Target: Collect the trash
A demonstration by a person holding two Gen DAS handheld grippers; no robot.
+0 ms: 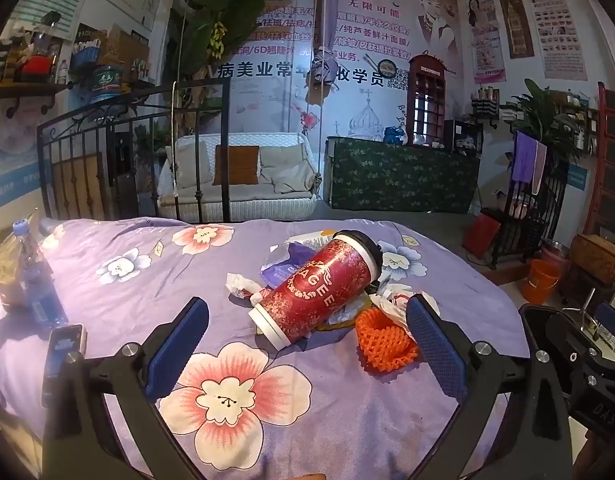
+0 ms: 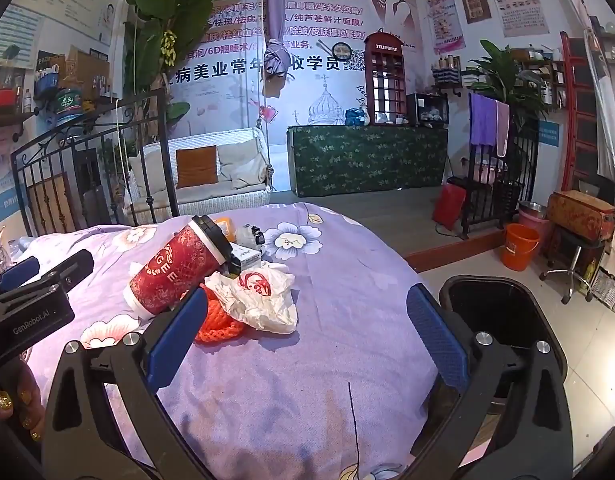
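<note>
I held both tools low and short of the litter, tipped a little downward so each camera looked over the purple floral table [image 1: 307,420] at the pile. My left gripper [image 1: 307,344] had its jaws released and spread wide, empty, lined up on the red cup [image 1: 319,288], which lay on its side, lid away from me. That cup was my landmark. My right gripper [image 2: 307,340] was equally wide and empty, aimed just right of the cup.

The trash sat bunched around the cup, probably so one reach could start anywhere: an orange net [image 1: 385,340] just right of its base, a white bag [image 2: 263,296] with a red mark touching the net, and crumpled paper [image 1: 243,288] by its left side.

The left view alone showed that paper, a purple wrapper [image 1: 283,260] behind the cup, and, well left of it, a blue bottle [image 1: 39,284] and a phone [image 1: 63,352]. The right view alone showed the black bin [image 2: 503,320] off the table's edge, far right of the cup, plus what looked like a small white box [image 2: 247,256] under the lid, though it was too small to be sure.
</note>
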